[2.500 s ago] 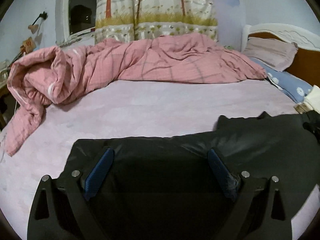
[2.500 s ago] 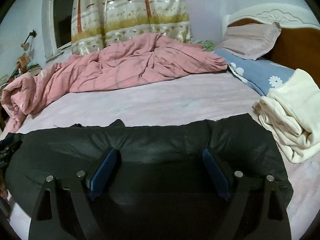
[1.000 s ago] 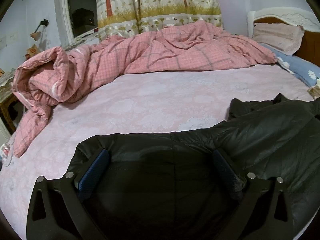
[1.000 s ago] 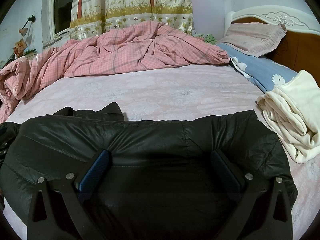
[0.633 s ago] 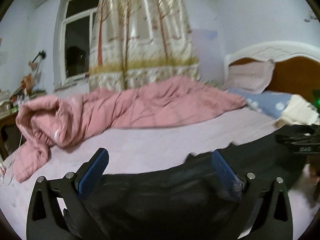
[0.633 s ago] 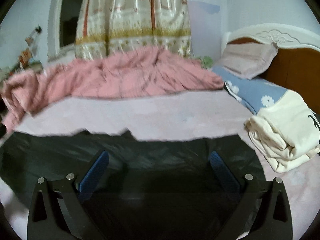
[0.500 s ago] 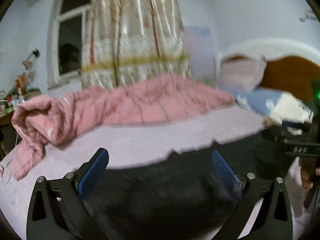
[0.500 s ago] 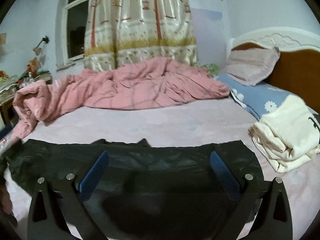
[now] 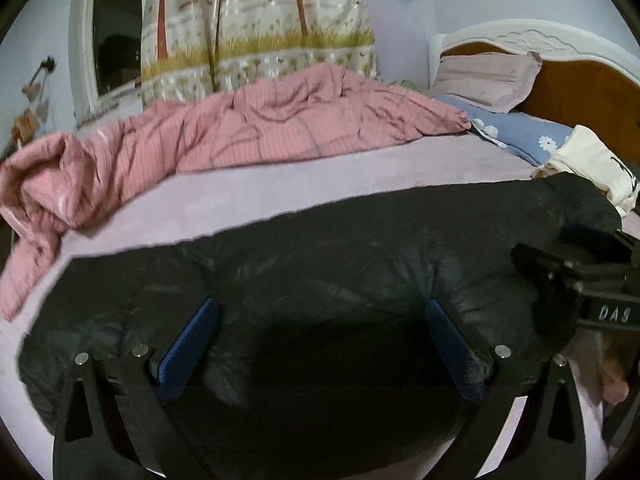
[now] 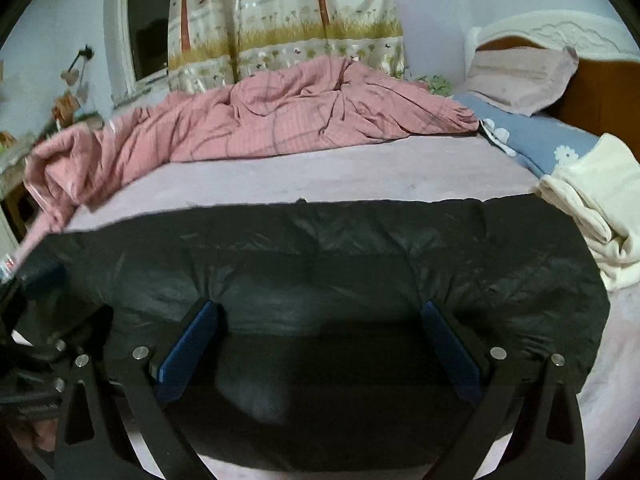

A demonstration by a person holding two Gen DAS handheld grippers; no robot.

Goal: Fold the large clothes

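Bed [image 9: 320,200]; black jacket [image 9: 320,272] between both claws

Shiny black puffer jacket [image 10: 360,248]; pink checked quilt [image 10: 280,112]; pale lilac bedsheet [image 9: 280,188]; blue daisy-print pillow [image 10: 536,140]; cream folded garment [image 10: 592,200].

Bed [image 9: 304,196] in front of me has a pale pink sheet. Rumpled pink checked duvet [image 9: 240,136] is bunched along its far side and spills over the left edge. Grey-pink pillow [image 9: 486,80] leans on the wooden headboard [image 9: 580,88], blue floral pillow [image 9: 516,132] below it. Folded cream cloth [image 10: 592,208] at right. Printed curtain [image 9: 256,20] beside a dark window [image 9: 116,40].
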